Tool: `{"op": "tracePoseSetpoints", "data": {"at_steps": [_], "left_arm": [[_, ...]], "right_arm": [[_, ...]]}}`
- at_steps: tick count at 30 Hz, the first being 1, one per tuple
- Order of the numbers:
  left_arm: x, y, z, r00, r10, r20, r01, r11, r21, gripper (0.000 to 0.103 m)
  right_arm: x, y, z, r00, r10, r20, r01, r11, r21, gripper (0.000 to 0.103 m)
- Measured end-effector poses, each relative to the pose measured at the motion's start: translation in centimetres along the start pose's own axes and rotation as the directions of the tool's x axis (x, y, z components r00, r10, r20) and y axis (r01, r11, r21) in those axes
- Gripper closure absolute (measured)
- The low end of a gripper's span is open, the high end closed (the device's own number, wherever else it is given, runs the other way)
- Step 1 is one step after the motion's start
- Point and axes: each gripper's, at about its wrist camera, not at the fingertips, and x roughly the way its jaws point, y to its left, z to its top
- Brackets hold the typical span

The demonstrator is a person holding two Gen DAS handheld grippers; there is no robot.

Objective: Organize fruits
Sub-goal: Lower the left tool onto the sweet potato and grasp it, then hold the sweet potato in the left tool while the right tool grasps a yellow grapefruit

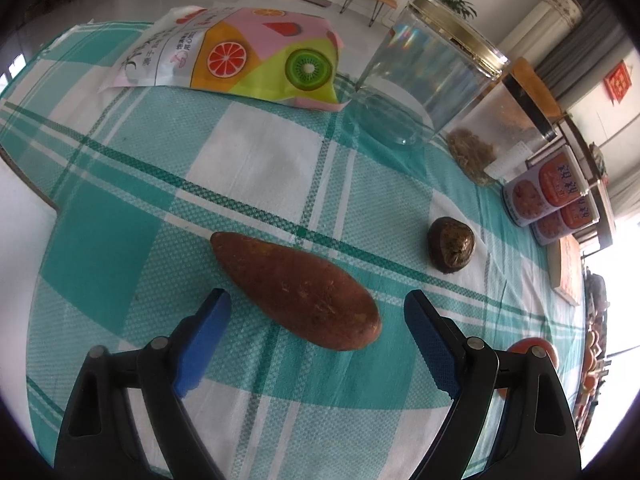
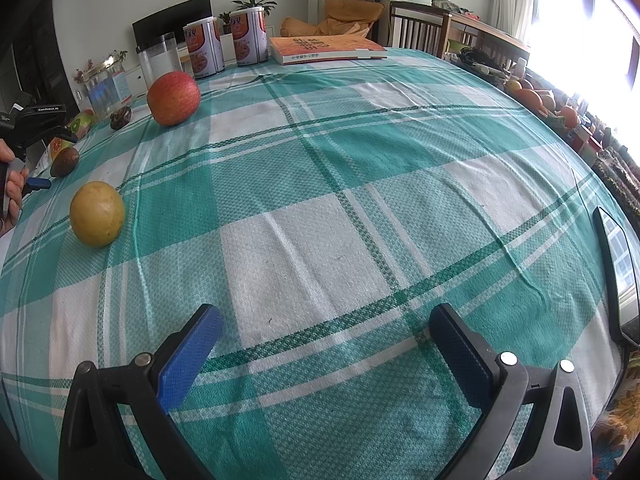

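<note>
Nearest the left wrist camera, the left gripper (image 1: pixel 316 308) stands with its blue pads wide apart and nothing pressed between them, pointing down at a sweet potato (image 1: pixel 294 290) that lies flat on the checked tablecloth (image 1: pixel 248 168); its fat end sits between the two tips, so this looks like the piece about to be picked, though the pads are not touching it. A small dark wrinkled fruit (image 1: pixel 451 249) rests near it, apart from it, and a red fruit (image 1: pixel 532 350) peeks out behind the right-hand finger. Farther back stand a clear jar (image 1: pixel 424 76) with a gold rim, a second jar, printed cans (image 1: pixel 548 194) and a bag with fruit pictures (image 1: pixel 240 56) — pushed to the far edge, probably to leave the middle free for sorting. Seen from the right wrist, the right gripper (image 2: pixel 320 340) is likewise spread with nothing in it, hanging over bare cloth, likely waiting its turn. An apple (image 2: pixel 173 98) and a yellow round fruit (image 2: pixel 97 213) lie scattered well apart — nothing is gathered yet, so the sorting seems barely begun.
</note>
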Motion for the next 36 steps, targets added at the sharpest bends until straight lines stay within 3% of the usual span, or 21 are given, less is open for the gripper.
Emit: {"op": "tracePoseSetpoints", "data": {"at_steps": [4, 9, 11, 15, 18, 22, 31, 36], "left_arm": [[0.3, -1.2, 0.5, 0.997, 0.073, 0.033, -0.075, 0.995, 0.064, 0.014], [1.2, -1.5, 0.5, 0.991, 0.135, 0.02, -0.136, 0.98, 0.145, 0.015], [1.0, -1.3, 0.4, 0.988, 0.148, 0.048, -0.154, 0.976, 0.154, 0.023], [0.3, -1.3, 0.0, 0.988, 0.139, 0.073, -0.151, 0.966, 0.21, 0.054], [-0.4, -1.9, -1.5, 0.987, 0.147, 0.07, -0.161, 0.936, 0.312, 0.055], [-2.9, -1.8, -5.5, 0.992, 0.114, 0.056, -0.127, 0.9, 0.417, 0.055], [-9.9, -0.5, -17.5, 1.0, 0.007, -0.004, -0.004, 0.868, 0.496, 0.055], [-11.5, 0.6, -23.8, 1.0, 0.001, -0.029, 0.016, 0.818, 0.575, 0.055]], "right_arm": [[0.0, 0.0, 0.0, 1.0, 0.0, 0.0, 0.0, 1.0, 0.0, 0.0], [0.0, 0.0, 0.0, 1.0, -0.001, -0.001, 0.001, 1.0, -0.002, 0.0], [0.0, 0.1, 0.0, 1.0, -0.001, -0.001, 0.001, 1.0, -0.003, 0.0], [0.1, 0.1, 0.0, 1.0, -0.001, -0.001, 0.001, 1.0, -0.003, 0.0], [0.0, 0.1, 0.0, 1.0, -0.001, -0.001, 0.001, 1.0, -0.003, 0.0], [0.1, 0.1, 0.0, 1.0, -0.002, -0.001, 0.002, 1.0, -0.003, 0.0], [0.0, 0.1, 0.0, 1.0, -0.001, -0.001, 0.001, 1.0, -0.003, 0.0], [0.0, 0.1, 0.0, 1.0, -0.002, -0.001, 0.002, 1.0, -0.003, 0.0]]}}
